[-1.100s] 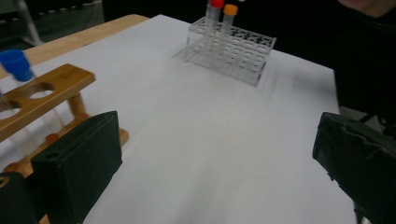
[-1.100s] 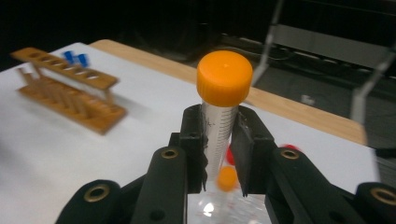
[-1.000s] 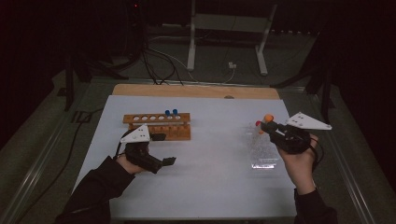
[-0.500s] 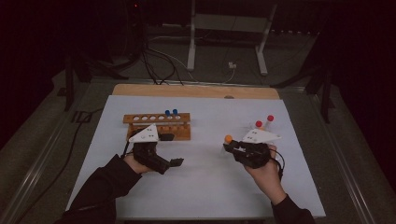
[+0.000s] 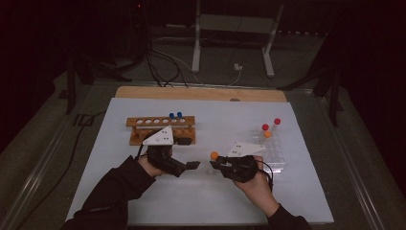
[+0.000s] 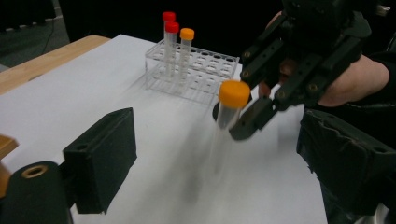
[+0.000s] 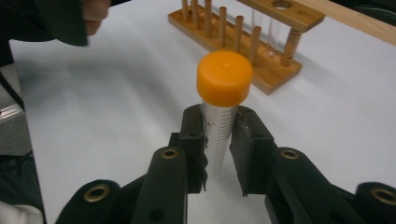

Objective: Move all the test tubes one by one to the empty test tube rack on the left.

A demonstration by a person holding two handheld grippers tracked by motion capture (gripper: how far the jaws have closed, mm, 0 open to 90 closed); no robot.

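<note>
Right claw [image 7: 217, 140], clamped on orange-capped tube [image 7: 223, 100], now nearer the gaping left claw [image 5: 194, 165].

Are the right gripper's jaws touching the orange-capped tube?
Touching. The right gripper view shows the right gripper with both jaws pressed against the orange-capped tube, below its cap.

A lab: tube racks [image 5: 161, 128] on a white bench [image 5: 115, 163], dark surroundings.

My black right gripper [image 7: 219, 154] pinches a clear tube [image 7: 218, 135] with an orange cap [image 7: 224, 78]. The table [image 5: 215, 201] is white, the rack [image 7: 243, 42] brown wood, the tray [image 6: 196, 77] clear, holding red and orange caps.
</note>
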